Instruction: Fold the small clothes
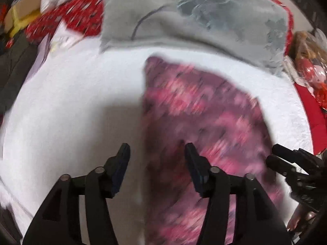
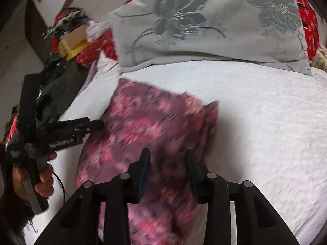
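The pink floral garment point(image 1: 200, 122) lies on my white bedspread point(image 1: 71, 102), just in front of the grey flowered pillow point(image 1: 194, 14). My left gripper point(image 1: 157, 153) hangs spread at the garment's left edge — my right gripper point(image 2: 167, 159) parted above it, neither grasping anything.

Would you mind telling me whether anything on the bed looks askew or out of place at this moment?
The pink floral garment lies rumpled on the white bedspread, its far right corner bunched rather than flat. Both tongs, left and right, are open above it. Motion blur hides finer detail.
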The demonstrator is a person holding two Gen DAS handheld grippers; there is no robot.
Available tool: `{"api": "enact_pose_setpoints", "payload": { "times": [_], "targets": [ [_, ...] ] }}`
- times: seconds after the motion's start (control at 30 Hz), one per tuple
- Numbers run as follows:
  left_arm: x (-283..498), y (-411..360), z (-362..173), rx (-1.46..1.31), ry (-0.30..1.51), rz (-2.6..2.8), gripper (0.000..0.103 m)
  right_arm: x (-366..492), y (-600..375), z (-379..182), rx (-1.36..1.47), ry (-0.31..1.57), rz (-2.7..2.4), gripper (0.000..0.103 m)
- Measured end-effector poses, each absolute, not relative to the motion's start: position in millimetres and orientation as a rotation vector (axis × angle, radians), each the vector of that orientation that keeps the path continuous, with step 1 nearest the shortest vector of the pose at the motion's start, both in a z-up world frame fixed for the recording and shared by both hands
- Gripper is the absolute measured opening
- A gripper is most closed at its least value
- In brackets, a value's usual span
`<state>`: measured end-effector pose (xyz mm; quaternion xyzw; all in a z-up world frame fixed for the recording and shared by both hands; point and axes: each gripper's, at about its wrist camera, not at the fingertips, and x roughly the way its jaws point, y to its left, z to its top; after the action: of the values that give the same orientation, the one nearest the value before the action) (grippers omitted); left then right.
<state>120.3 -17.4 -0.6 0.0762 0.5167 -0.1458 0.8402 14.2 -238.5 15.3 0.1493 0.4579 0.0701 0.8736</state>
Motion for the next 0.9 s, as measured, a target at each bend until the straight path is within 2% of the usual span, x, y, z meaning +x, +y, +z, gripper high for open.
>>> {"api": "enact_pose_setpoints", "payload": {
  "times": [0.03,0.1,0.2,0.23,0.3,0.37,0.5,0.67,0.77,0.9],
  "targets": [
    [122,-14,-10,0.164,1.123,-0.314,0.062,14,-234,4,0.288,1.003,0.131,0.046],
    [121,-5,-16,0.122,1.157,-0.34,0.062,15,-231,-13,0.279,1.039,0.127,0.046],
    [114,8,3,0.07,1.158,-0.356,0.061,14,-232,4,0.292,1.057,0.093,0.045],
    [109,12,10,0.053,1.141,-0.369,0.061,10,-231,11,0.293,1.049,0.1,0.049],
    [98,18,15,0.015,1.131,-0.404,0.061,-4,-227,23,0.28,1.03,0.152,0.05],
    [91,20,4,-0.02,1.098,-0.419,0.062,-18,-222,23,0.243,1.04,0.163,0.052],
    [86,16,-29,-0.034,1.206,-0.434,0.065,-25,-225,-14,0.209,1.196,0.101,0.057],
    [79,29,-31,-0.074,1.21,-0.438,0.074,-48,-239,1,0.193,1.168,0.047,0.061],
    [76,33,-31,-0.119,1.235,-0.444,0.072,-55,-243,-17,0.137,1.25,0.022,0.067],
    [59,28,-15,-0.091,1.174,-0.48,0.072,-60,-245,14,0.154,1.157,-0.003,0.067]
  ]
}}
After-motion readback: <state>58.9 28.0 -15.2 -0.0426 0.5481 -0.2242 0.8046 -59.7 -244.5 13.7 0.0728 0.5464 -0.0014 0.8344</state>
